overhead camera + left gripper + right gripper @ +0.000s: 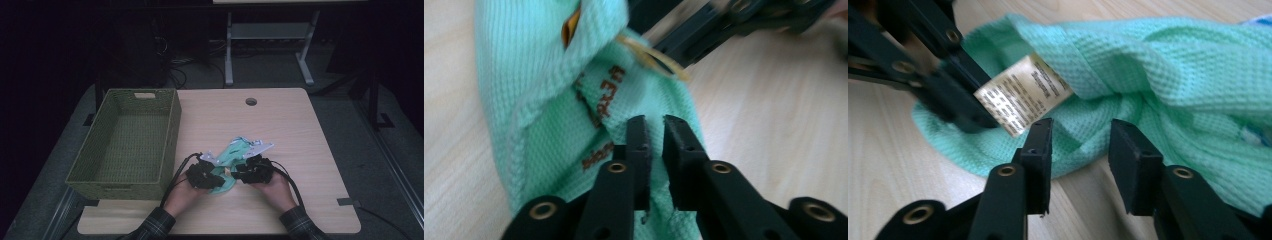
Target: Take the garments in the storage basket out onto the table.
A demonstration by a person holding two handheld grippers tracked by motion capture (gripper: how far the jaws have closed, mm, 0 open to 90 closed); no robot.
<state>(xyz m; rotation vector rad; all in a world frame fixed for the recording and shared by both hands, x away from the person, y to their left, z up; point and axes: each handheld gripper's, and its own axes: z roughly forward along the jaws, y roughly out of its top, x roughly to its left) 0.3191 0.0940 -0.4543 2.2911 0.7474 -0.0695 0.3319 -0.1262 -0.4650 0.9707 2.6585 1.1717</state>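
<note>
Black left tongs (655,150) pinch a fold of the mint waffle-knit garment (539,115) lying on the bench (300,135) beside the green woven basket (127,145). Right tongs (1080,150) gape, empty, near its care label (1023,92); the thin pinch could slip.

A light wooden table (300,150) with a round hole near its far edge. A green woven basket (167,145) sits on its left side; a crumpled mint-green cloth (231,152) lies near centre.
</note>
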